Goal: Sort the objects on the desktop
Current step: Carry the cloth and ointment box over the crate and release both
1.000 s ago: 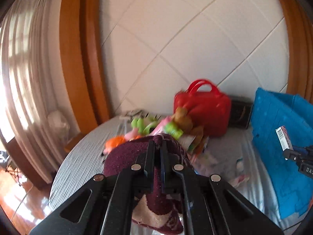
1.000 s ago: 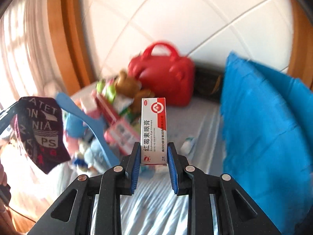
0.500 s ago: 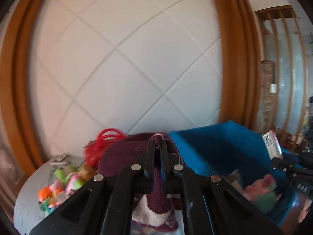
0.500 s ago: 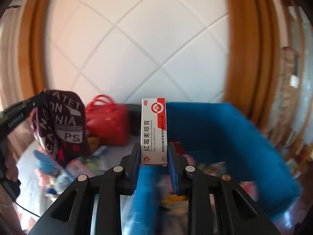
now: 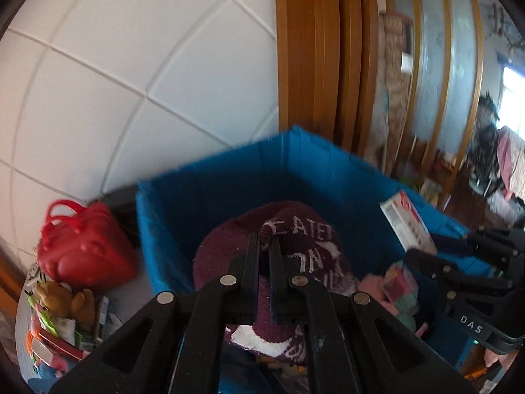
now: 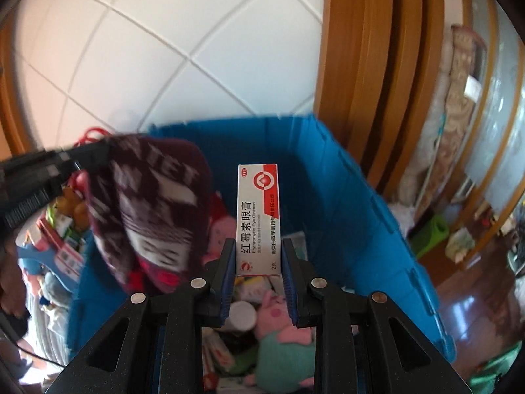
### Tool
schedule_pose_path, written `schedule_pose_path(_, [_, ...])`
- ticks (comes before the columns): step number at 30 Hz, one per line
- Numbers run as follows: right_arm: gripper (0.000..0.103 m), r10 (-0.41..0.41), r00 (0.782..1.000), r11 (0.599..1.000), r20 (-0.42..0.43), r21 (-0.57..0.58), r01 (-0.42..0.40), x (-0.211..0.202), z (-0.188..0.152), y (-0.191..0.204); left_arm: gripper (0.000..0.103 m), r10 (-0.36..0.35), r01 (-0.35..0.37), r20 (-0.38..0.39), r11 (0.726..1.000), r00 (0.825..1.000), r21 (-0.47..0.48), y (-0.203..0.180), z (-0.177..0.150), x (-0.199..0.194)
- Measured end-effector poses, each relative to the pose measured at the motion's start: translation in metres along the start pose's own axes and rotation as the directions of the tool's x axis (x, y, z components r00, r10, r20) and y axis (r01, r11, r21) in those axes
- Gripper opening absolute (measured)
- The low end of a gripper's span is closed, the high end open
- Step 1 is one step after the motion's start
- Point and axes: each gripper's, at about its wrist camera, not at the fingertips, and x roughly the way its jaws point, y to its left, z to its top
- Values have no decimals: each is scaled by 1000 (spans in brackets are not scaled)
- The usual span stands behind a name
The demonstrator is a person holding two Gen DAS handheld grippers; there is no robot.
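Observation:
My left gripper (image 5: 265, 239) is shut on a maroon knitted hat (image 5: 295, 239) with white lettering, which hangs over the open blue bin (image 5: 213, 190). In the right wrist view the same hat (image 6: 147, 203) dangles at the left, over the bin's left side. My right gripper (image 6: 258, 246) is shut on a white and red ointment box (image 6: 259, 210), held upright above the blue bin (image 6: 344, 190). That box (image 5: 407, 223) and the right gripper show at the right of the left wrist view. A pink pig plush (image 6: 279, 321) and other small items lie inside the bin.
A red handbag (image 5: 78, 256) stands left of the bin on the striped table, with a brown teddy (image 5: 62, 298) and a heap of small packets and toys in front of it. A white tiled wall and wooden frame (image 5: 311, 65) rise behind. Floor lies beyond the bin's right side.
Both grippers have swung right from the table's toy heap to above the blue bin, still holding the hat and the ointment box. The bin's inside has come into view.

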Motion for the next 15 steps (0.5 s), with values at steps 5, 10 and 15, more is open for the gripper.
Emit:
schedule_pose_path(5, [26, -21, 997, 999, -79, -31, 19, 40, 5, -11, 5, 12, -12, -129, 1000, 992, 3, -13, -11, 47])
schedule_pose_path(10, [26, -29, 993, 998, -113, -52, 23, 67, 6, -19, 5, 30, -28, -187, 1000, 982, 12, -27, -16, 66])
schedule_pose_path(15, [26, -35, 990, 998, -135, -53, 28, 85, 9, -28, 16, 59, -50, -232, 998, 971, 45, -34, -20, 76])
